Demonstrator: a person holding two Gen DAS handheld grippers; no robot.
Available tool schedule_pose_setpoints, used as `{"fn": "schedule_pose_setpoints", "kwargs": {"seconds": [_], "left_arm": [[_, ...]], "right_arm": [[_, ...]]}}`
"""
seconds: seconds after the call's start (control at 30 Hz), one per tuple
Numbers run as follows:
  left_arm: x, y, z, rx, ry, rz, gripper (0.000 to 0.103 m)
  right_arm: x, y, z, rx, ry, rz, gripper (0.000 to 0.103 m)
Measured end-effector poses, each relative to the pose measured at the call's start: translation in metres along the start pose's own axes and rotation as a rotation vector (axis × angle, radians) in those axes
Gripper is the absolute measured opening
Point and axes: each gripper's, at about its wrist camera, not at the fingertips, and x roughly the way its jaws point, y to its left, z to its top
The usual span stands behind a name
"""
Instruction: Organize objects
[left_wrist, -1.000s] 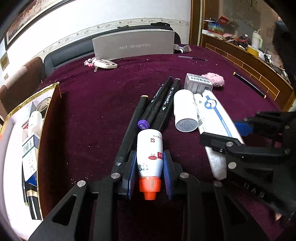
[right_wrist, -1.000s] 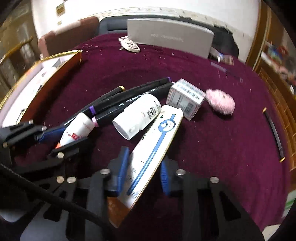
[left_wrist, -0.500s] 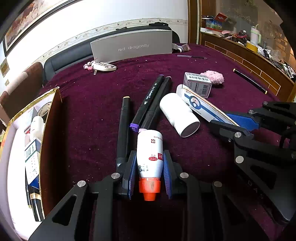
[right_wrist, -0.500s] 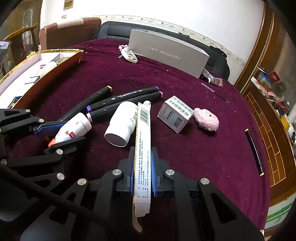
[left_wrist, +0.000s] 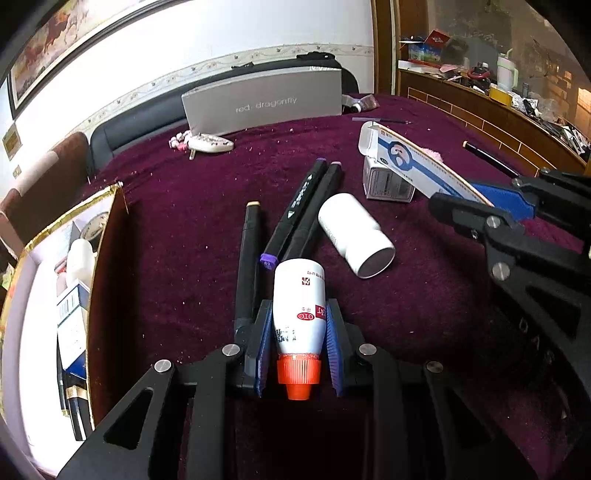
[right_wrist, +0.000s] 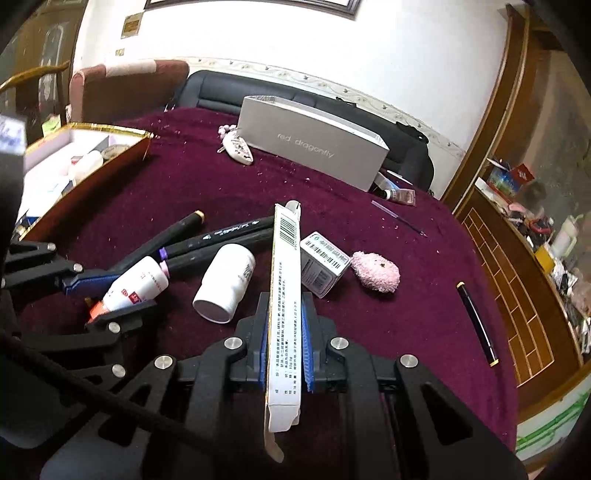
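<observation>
My left gripper (left_wrist: 298, 345) is shut on a small white bottle with an orange cap (left_wrist: 299, 314), low over the purple cloth; it also shows in the right wrist view (right_wrist: 135, 284). My right gripper (right_wrist: 284, 345) is shut on a long white and blue carton (right_wrist: 284, 295), held on edge and lifted above the cloth; the carton shows in the left wrist view (left_wrist: 417, 166). A white pill bottle (left_wrist: 354, 236) lies on its side between them. Three black markers (left_wrist: 295, 210) lie beside it.
An open gold-edged box (left_wrist: 70, 280) with several items stands at the left. A small white carton (right_wrist: 323, 264), a pink fluffy ball (right_wrist: 376, 271) and a black pen (right_wrist: 476, 321) lie to the right. A grey "red dragonfly" box (right_wrist: 314, 142) stands at the back.
My right gripper closed on the long carton, turned it on edge and lifted it off the cloth. My left gripper kept its hold on the orange-capped bottle and rose slightly.
</observation>
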Motion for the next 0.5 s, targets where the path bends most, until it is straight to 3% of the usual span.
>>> {"fn": "schedule_pose_setpoints", "kwargs": {"seconds": [0.5], "left_arm": [[-0.013,0.0,0.004,0.012,-0.083,0.066,0.022]], "right_arm": [[-0.001,-0.013,0.002,0.066,-0.017,0.001,0.011]]}}
